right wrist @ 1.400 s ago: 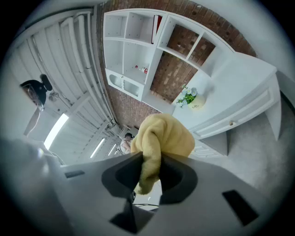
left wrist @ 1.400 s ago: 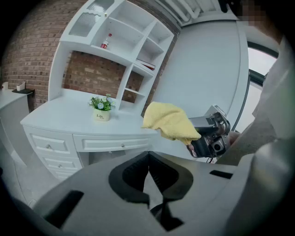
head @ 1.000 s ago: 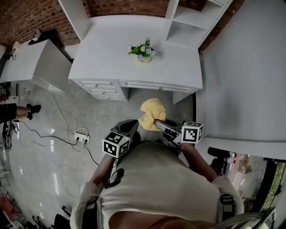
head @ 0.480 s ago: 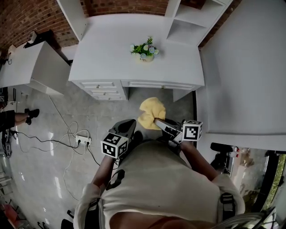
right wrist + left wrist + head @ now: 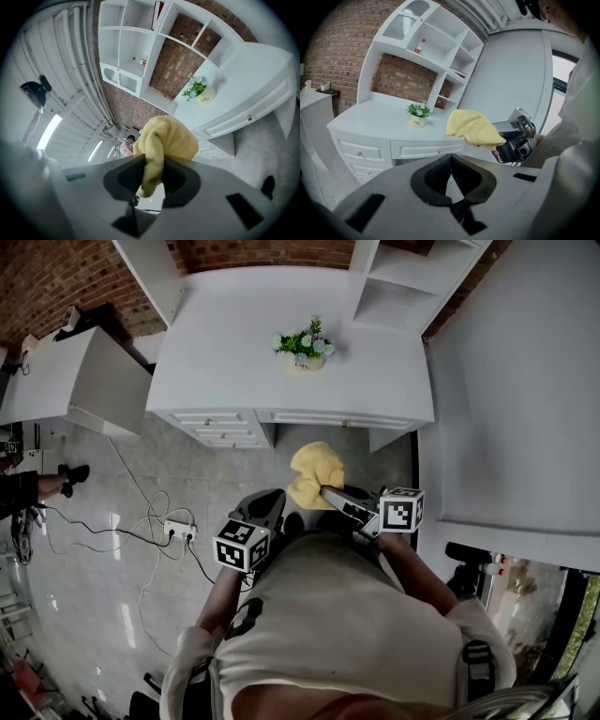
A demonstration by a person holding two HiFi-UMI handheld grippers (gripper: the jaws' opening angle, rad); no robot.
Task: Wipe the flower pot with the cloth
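We see the flower pot (image 5: 305, 361) standing upright on the white desk (image 5: 225, 371), toward the back of the top and about in the middle of its width. It has green leaves and small pale flowers in it. Nothing touches it. The yellow cloth (image 5: 314, 474) is well apart from the pot. It is in the air in front of the desk, above the grey floor (image 5: 187, 474), just before the open knee space beside the drawers.

The right gripper (image 5: 330, 494) holds this cloth. In the right gripper view its fingers pinch one bunched fold of the cloth between them. A short end comes through toward the camera, and the bigger part swells out in front as a soft ball. The left gripper (image 5: 270, 505) is near the right one, at its left in the head view, and it carries nothing. In the left gripper view its fingers are pressed together, with no thing between them.

At the back right of the desk rises a white shelf unit (image 5: 398, 287), and a small bottle (image 5: 420, 47) stands in one of its upper compartments. Behind the desk is a brick wall (image 5: 56, 277). On the floor at the left lies a power strip (image 5: 176, 532) with cables.
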